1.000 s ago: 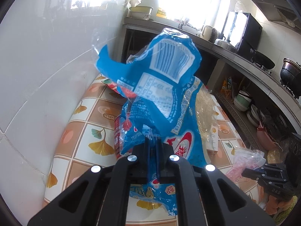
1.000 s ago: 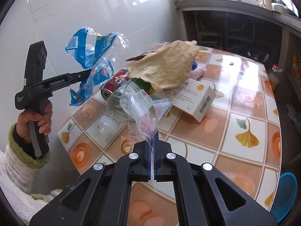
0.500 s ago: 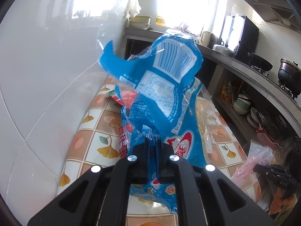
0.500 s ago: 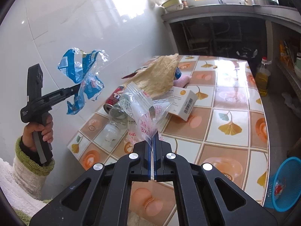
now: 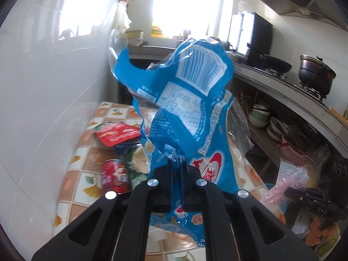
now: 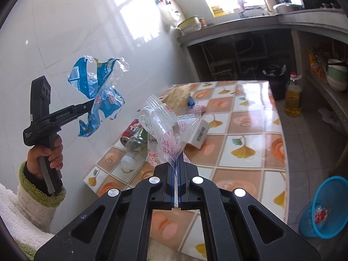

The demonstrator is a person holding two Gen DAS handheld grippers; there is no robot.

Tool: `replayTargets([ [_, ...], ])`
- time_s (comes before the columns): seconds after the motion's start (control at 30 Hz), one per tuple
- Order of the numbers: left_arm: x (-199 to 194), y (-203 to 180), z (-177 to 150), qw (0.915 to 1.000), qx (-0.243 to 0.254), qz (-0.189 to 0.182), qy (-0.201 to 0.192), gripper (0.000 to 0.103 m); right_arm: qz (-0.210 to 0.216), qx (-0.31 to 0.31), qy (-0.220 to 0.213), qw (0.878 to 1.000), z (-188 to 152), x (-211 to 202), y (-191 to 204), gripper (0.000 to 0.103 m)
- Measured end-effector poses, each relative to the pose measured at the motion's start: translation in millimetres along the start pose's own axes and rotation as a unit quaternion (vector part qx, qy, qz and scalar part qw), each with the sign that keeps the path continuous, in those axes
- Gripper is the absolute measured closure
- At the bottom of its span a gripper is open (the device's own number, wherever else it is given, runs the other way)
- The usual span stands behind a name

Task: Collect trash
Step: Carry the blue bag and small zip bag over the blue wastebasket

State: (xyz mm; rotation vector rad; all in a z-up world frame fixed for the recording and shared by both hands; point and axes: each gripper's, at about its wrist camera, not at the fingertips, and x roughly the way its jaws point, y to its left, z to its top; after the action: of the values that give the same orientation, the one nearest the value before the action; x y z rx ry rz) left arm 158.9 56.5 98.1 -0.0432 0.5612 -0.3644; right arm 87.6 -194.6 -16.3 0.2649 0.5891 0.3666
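My left gripper [image 5: 176, 163] is shut on a crumpled blue food wrapper [image 5: 187, 108], held in the air above the tiled table [image 6: 250, 134]; from the right wrist view that wrapper [image 6: 100, 95] hangs from the left gripper [image 6: 92, 103] near the white wall. My right gripper [image 6: 175, 163] is shut on a clear plastic wrapper with red print [image 6: 167, 128], also lifted off the table. Left on the table are a red can [image 5: 114, 176], a red packet [image 5: 117, 133], a clear bottle [image 6: 134, 148], a white box [image 6: 199, 133] and a tan paper [image 6: 178, 92].
A blue bin [image 6: 326, 206] with a bit of trash inside stands on the floor at the right of the table. An oil bottle [image 6: 293, 95] stands on the floor beyond it. Counter shelves with bowls [image 5: 261, 117] and pots line the right side. A white tiled wall [image 6: 65, 32] runs along the left.
Both grippers have risen and drawn back from the table with their wrappers still held. The trash pile now looks farther away, and the blue bin has come into the right wrist view.
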Motion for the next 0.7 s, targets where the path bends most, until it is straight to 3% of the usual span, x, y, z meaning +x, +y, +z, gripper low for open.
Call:
replayTargets([
  [0.2, 26.0, -59.4, 11.4, 0.9975, 0.042, -0.055, 0.013, 0.099, -0.03, 0.031, -0.024, 0.999, -8.5, -37.0, -30.2, 0.103],
  [0.4, 60.4, -124.6, 15.9, 0.9897, 0.085, -0.108, 0.04, 0.099, -0.061, 0.074, -0.045, 0.994, -22.9, -71.6, -66.0, 0.103],
  [0.63, 117.9, -209.8, 10.8, 0.9715, 0.139, -0.165, 0.098, 0.099, -0.093, 0.113, -0.068, 0.987, -36.0, -97.0, -97.3, 0.103],
  [0.7, 138.3, -237.6, 6.6, 0.9623, 0.153, -0.186, 0.126, 0.099, -0.102, 0.124, -0.073, 0.984, -40.3, -103.3, -105.5, 0.103],
])
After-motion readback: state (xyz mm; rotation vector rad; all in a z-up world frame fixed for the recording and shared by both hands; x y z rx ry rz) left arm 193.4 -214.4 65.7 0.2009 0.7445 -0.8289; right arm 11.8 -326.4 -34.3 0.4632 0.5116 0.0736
